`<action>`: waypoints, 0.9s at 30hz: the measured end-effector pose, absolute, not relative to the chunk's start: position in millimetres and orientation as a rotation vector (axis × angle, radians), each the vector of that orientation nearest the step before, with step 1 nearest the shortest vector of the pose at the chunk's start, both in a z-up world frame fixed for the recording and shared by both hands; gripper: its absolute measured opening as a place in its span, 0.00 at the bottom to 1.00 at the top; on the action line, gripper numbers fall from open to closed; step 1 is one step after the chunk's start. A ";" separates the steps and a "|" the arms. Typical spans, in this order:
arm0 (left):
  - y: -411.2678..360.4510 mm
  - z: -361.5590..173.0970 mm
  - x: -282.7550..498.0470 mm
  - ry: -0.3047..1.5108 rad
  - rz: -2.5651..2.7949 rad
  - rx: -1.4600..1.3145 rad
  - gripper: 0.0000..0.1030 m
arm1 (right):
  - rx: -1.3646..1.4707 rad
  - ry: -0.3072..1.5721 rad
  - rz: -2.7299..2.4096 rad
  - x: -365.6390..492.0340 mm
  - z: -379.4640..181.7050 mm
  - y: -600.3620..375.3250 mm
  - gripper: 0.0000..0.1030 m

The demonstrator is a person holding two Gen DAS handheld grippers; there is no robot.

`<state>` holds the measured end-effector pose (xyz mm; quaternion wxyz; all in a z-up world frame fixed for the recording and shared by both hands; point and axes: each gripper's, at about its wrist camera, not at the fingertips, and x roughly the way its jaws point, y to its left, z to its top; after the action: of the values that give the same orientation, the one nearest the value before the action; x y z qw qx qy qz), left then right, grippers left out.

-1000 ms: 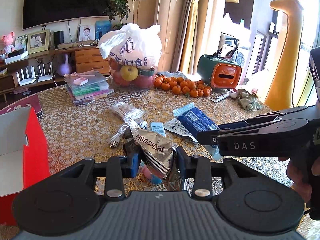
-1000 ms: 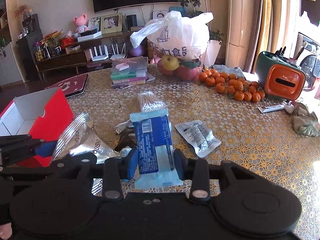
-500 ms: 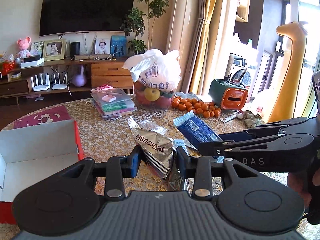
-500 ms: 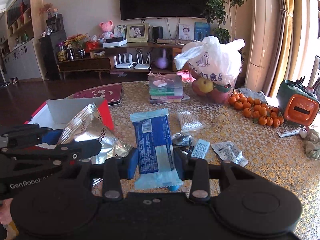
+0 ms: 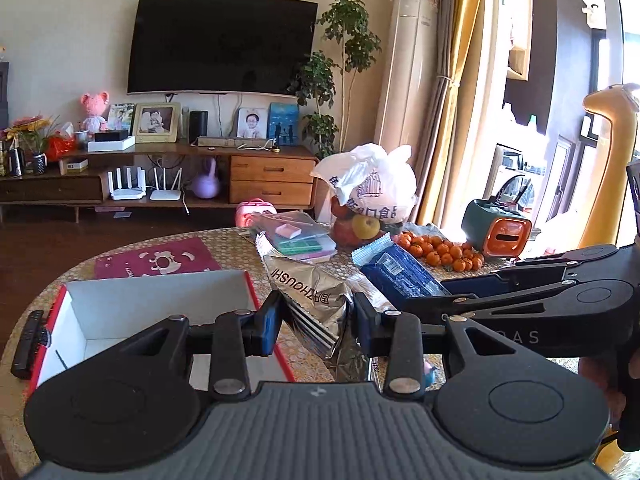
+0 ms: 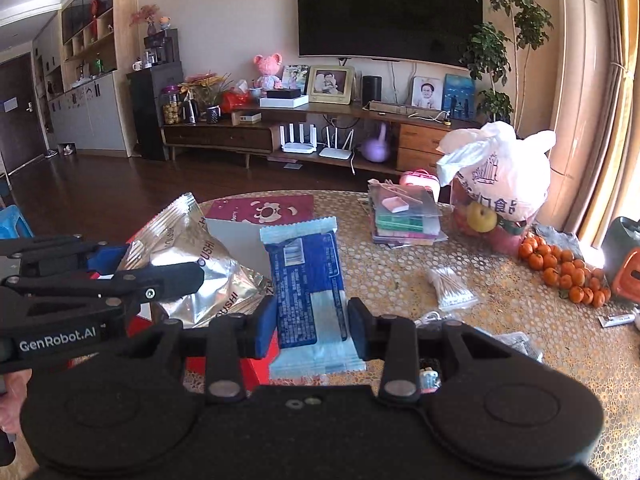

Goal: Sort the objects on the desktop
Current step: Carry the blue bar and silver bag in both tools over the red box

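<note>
- We are carrying both packets higher than a second ago — the red box (image 5: 160, 312), then off to the left, is now lying just ahead of our left gripper (image 5: 316, 320), so dropping looks near.
- Its jaws are pinching the silver snack bag (image 5: 312, 292).
- Our right gripper (image 6: 312, 328), level beside it, is clamping the blue packet (image 6: 308, 276) upright between its jaws.
</note>
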<state>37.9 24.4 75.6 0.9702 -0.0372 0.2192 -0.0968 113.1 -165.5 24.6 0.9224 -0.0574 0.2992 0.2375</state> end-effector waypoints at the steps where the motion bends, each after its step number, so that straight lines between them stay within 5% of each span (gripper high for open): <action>1: 30.8 76.5 37.6 0.440 -0.181 -0.075 0.36 | -0.121 0.612 0.496 113.6 25.6 -159.7 0.37; 27: 130.4 53.3 71.1 0.520 -0.002 -0.093 0.36 | -0.239 0.650 0.607 141.2 -0.7 -59.5 0.37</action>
<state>71.1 130.4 53.3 0.9653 -0.0460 0.2569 -0.0008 141.2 -59.5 -0.7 0.8959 -0.1151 0.3138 0.2927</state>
